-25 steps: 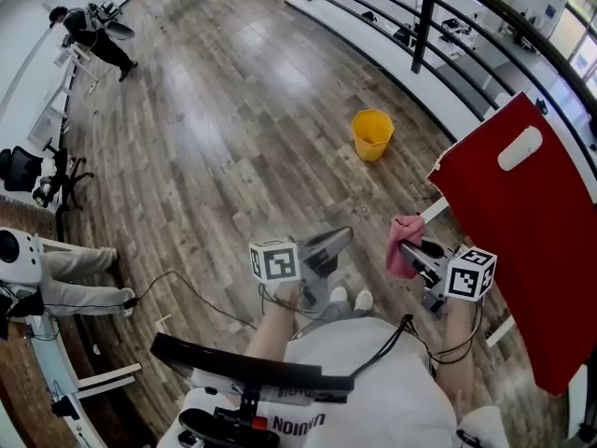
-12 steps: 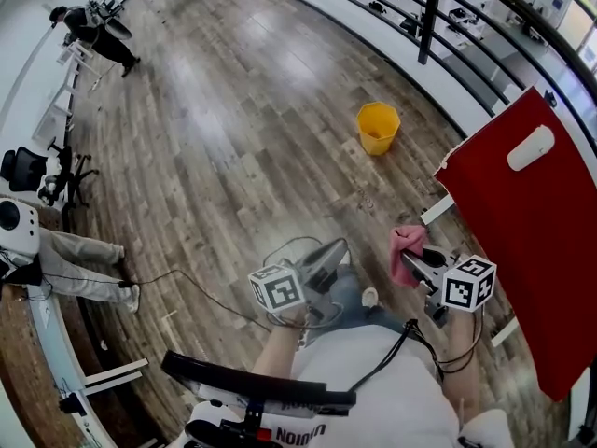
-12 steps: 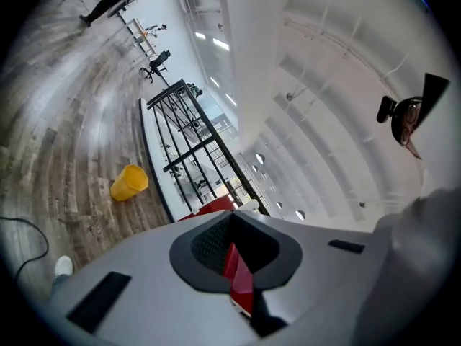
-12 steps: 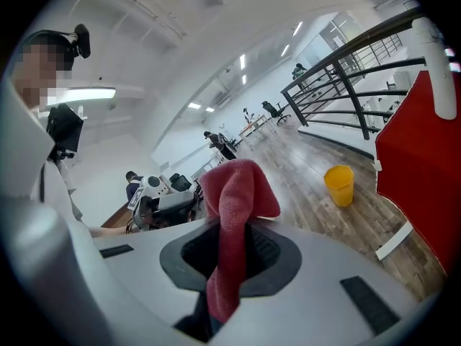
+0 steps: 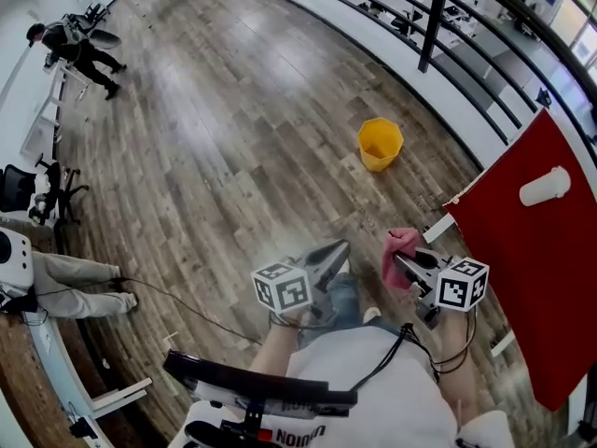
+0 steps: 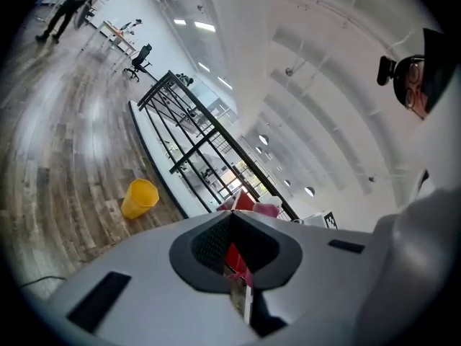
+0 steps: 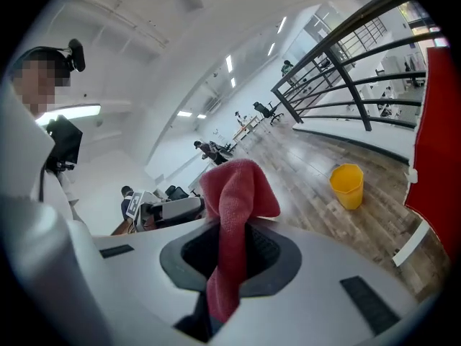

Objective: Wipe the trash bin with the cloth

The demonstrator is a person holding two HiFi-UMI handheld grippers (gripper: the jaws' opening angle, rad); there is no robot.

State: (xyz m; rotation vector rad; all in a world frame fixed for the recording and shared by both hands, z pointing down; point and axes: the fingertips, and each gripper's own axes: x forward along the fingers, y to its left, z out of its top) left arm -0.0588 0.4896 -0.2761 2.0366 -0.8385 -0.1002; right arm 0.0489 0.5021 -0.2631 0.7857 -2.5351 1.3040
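None of the wiping is done yet. The bin (image 5: 380, 144) stands on the floor (image 5: 233, 157) near the railing (image 5: 430, 17), well ahead of both grippers and untouched. The cloth (image 7: 232, 215) is clamped in the right gripper (image 5: 408, 264), with a fold sticking up above the jaws. The left gripper (image 5: 328, 253) is closed and has nothing in it. Both are held out in front of the person (image 5: 373, 381), side by side, tipped slightly downward. What remains is to reach the bin and wipe it.
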